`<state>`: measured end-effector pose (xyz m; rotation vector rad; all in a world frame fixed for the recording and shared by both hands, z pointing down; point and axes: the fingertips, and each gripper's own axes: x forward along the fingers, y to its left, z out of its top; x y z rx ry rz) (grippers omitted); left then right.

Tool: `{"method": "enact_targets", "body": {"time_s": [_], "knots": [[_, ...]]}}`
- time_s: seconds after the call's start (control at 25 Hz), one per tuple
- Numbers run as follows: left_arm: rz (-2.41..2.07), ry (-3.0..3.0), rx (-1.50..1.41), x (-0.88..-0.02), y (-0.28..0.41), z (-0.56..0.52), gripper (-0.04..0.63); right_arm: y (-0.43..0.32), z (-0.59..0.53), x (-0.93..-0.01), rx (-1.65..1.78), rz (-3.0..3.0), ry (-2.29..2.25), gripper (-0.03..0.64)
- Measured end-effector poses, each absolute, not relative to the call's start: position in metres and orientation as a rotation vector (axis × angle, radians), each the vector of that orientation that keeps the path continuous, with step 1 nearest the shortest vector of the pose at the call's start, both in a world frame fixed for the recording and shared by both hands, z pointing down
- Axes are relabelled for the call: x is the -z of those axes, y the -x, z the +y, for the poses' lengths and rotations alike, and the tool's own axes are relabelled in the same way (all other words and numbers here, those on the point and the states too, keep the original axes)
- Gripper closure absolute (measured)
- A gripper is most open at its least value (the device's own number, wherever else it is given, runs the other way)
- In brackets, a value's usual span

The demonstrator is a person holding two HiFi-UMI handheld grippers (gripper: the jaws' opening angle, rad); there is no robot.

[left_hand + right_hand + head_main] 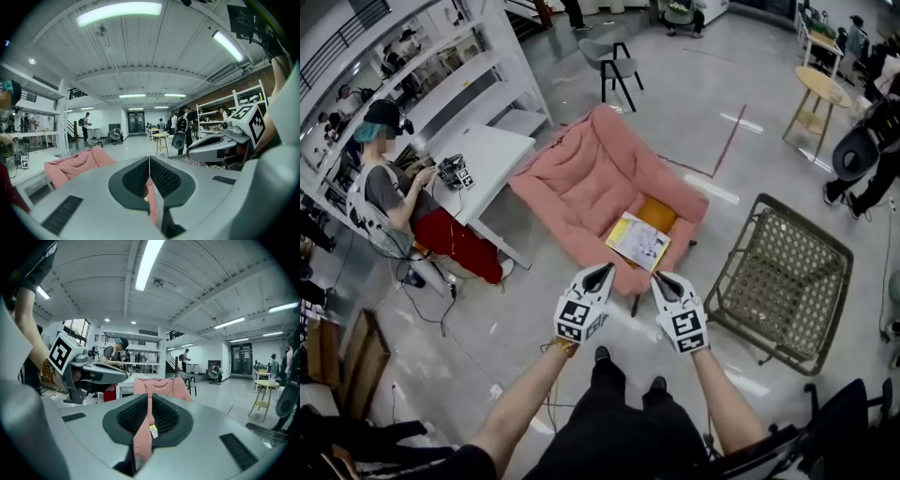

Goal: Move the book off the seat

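Note:
A book (pixel 638 241) with a yellow and white cover lies flat on the front right of the pink chair's seat (pixel 598 184), partly over an orange pad (pixel 657 213). My left gripper (pixel 606 272) and right gripper (pixel 661 279) hover side by side just short of the seat's front edge, both shut and empty. The book sits between and just beyond their tips. In the left gripper view the shut jaws (pixel 150 161) point past the pink chair (pixel 77 164). In the right gripper view the chair's back (pixel 161 386) rises past the shut jaws (pixel 150 398), with a sliver of the book (pixel 153 431) low between them.
A wicker-seat metal chair (pixel 787 277) stands right of the pink chair. At the left a person (pixel 389 187) sits at a white table (pixel 487 155) in front of shelving. A grey chair (pixel 617 61) and a round wooden table (pixel 820 89) stand farther back.

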<state>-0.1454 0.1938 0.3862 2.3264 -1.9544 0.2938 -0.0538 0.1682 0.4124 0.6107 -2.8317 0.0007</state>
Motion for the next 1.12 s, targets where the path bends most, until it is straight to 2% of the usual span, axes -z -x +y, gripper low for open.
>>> {"method": "enact_targets", "body": {"time_s": [0.48, 0.76, 1.12], "knots": [[-1.776, -2.414, -0.322, -0.414, 0.268, 0.165, 0.583, 0.148, 0.146, -0.428, -0.049, -2.736, -0.818, 0.601], [-1.662, -2.474, -0.352, -0.43, 0.296, 0.133, 0.583, 0.169, 0.131, -0.439, -0.118, -2.679, -0.933, 0.6], [-1.57, -2.47, -0.482, -0.455, 0.296, 0.086, 0.582, 0.159, 0.09, -0.476, -0.219, -2.645, -1.007, 0.6]]}}
